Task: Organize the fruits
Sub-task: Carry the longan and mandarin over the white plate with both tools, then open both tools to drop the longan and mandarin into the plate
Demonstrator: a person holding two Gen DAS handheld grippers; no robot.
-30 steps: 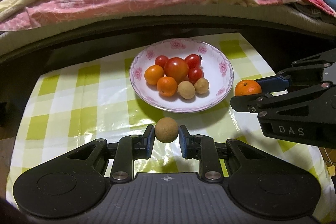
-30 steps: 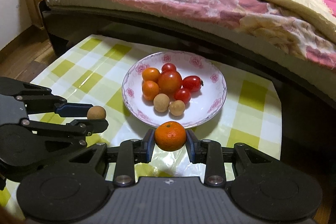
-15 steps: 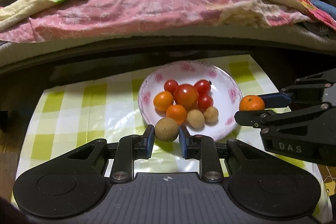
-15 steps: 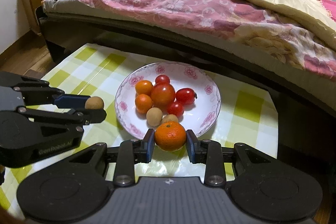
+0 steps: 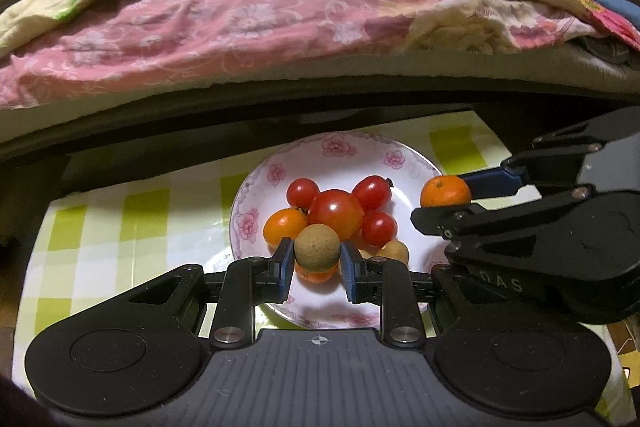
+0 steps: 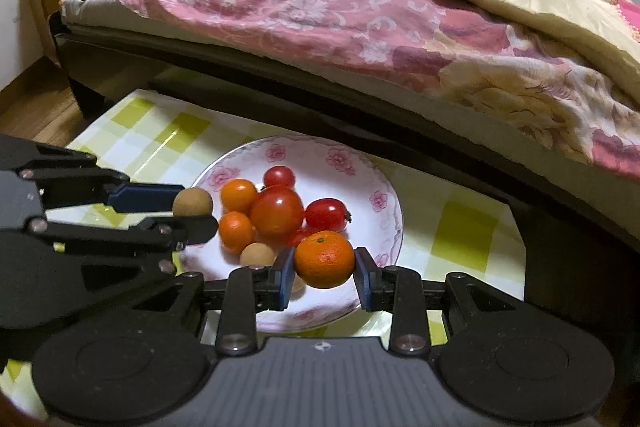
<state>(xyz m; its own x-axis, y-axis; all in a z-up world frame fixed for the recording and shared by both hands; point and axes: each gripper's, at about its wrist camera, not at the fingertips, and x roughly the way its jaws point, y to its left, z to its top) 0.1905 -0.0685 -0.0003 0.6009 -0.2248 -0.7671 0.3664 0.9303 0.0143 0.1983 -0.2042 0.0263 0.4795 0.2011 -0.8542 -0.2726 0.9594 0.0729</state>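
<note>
A white floral plate [image 5: 352, 151] [image 6: 372, 167] holds red tomatoes [image 5: 335, 213] [image 6: 277, 213], small oranges [image 5: 285, 225] [image 6: 238, 195] and tan longans [image 5: 394, 251] [image 6: 258, 254]. My left gripper [image 5: 316, 257] is shut on a tan longan [image 5: 317, 247] and holds it over the plate's near side; it also shows in the right wrist view [image 6: 192, 203]. My right gripper [image 6: 323, 267] is shut on a mandarin orange [image 6: 324, 259] over the plate's right part; the mandarin also shows in the left wrist view [image 5: 445, 191].
The plate sits on a low table with a yellow-green checked cloth [image 5: 100, 227] [image 6: 468, 235]. A bed with pink and yellow quilts [image 5: 280, 7] [image 6: 360, 7] runs close behind the table. Wooden floor [image 6: 24, 107] lies at the left.
Both grippers have moved forward with their fruit, from in front of and beside the plate to over it. The fruit on the plate has not moved.
</note>
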